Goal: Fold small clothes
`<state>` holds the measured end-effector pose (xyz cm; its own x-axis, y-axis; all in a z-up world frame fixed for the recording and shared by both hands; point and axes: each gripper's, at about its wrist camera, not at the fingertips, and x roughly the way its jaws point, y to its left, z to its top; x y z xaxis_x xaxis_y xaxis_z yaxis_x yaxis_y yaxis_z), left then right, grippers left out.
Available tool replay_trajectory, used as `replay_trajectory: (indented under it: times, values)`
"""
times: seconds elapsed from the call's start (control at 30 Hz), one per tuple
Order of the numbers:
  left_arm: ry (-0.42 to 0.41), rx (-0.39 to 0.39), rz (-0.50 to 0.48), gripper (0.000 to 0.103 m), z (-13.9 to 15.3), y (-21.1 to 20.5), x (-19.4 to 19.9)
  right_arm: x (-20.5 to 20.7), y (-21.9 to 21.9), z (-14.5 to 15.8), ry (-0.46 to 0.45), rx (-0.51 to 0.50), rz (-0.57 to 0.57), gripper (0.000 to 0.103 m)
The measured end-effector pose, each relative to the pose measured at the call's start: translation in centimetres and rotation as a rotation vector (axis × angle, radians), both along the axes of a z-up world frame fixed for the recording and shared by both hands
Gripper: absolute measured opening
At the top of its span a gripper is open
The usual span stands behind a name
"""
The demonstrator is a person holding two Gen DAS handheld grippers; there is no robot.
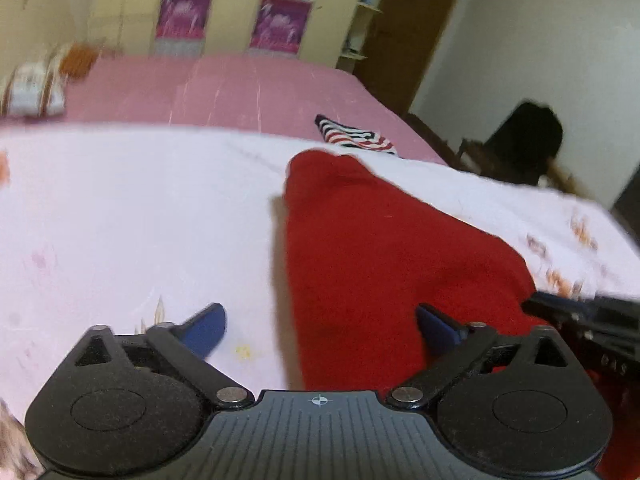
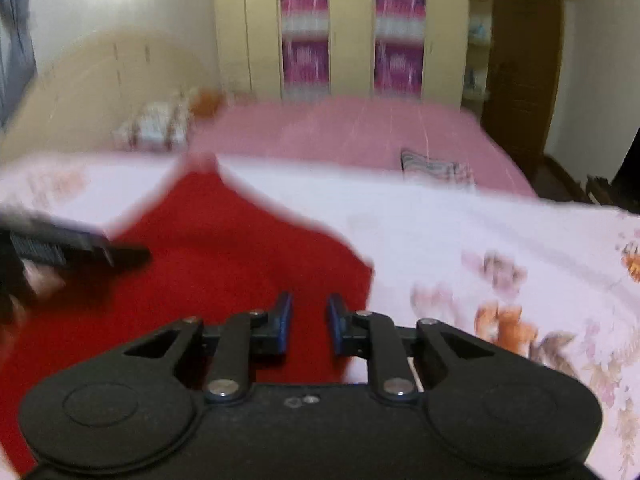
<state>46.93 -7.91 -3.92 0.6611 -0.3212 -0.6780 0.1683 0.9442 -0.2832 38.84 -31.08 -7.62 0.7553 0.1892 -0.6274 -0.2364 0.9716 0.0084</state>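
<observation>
A red garment (image 1: 372, 248) lies spread on the white floral sheet (image 1: 140, 208), tapering to a point at its far end. My left gripper (image 1: 322, 330) hovers over the garment's near left edge with its blue fingers wide apart; one is over the sheet, the other over the red cloth. In the right wrist view the red garment (image 2: 224, 256) fills the lower left. My right gripper (image 2: 310, 320) is above its near right edge, jaws a narrow gap apart, with no cloth visibly pinched. Each gripper shows at the edge of the other's view.
A striped garment (image 1: 356, 136) lies further back on the pink bedcover (image 1: 240, 88). Folded patterned cloths (image 1: 34, 88) sit at the far left by the headboard. Wardrobes with pink panels line the back wall, and a dark chair (image 1: 524, 136) stands to the right of the bed.
</observation>
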Motion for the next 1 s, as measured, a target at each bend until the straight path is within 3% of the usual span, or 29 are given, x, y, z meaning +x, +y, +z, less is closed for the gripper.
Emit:
replay_trajectory:
  times: [0.07, 0.17, 0.2, 0.23, 0.3, 0.33, 0.47, 0.7, 0.8, 0.9, 1.0]
  values:
    - [-0.008, 0.025, 0.001, 0.099, 1.3, -0.2, -0.7, -0.2, -0.1, 0.9, 0.014, 0.013, -0.002, 0.020]
    - [-0.027, -0.041, -0.029, 0.098, 2.2, -0.4, -2.5, -2.4, 0.0, 3.4, -0.100, 0.064, 0.021, 0.030]
    - [-0.018, -0.004, -0.043, 0.098, 1.8, -1.0, -2.9, -2.9, 0.2, 3.6, -0.110, 0.079, 0.042, 0.030]
    - [-0.013, 0.059, -0.048, 0.099, 1.1, -1.7, -3.1, -3.0, 0.7, 3.1, -0.089, 0.063, 0.058, 0.029]
    - [0.004, 0.013, -0.031, 0.100, 0.1, -1.3, -3.1, -1.8, 1.7, 0.8, 0.010, -0.030, 0.061, 0.028]
    - [0.015, 0.001, -0.024, 0.101, 0.1, -1.0, -3.0, -1.9, 1.7, 0.4, -0.022, -0.029, 0.056, 0.029]
    - [0.015, 0.053, -0.015, 0.101, 0.8, -1.3, -3.4, -1.2, 2.1, 0.9, 0.010, -0.014, 0.017, 0.029]
    - [-0.050, 0.082, -0.051, 0.101, 4.0, -2.1, -6.9, -5.5, 2.1, 3.5, -0.084, -0.004, 0.009, 0.033]
    - [-0.025, 0.114, -0.062, 0.101, 2.9, -2.7, -7.7, -6.3, 2.4, 2.8, -0.069, -0.012, 0.023, 0.033]
    - [0.006, 0.044, -0.036, 0.101, 1.6, -2.0, -7.6, -6.2, 2.8, 1.0, -0.021, -0.043, -0.004, 0.033]
    - [0.012, 0.022, -0.029, 0.101, 1.4, -1.7, -7.6, -6.8, 3.2, 0.8, -0.043, -0.057, -0.013, 0.033]
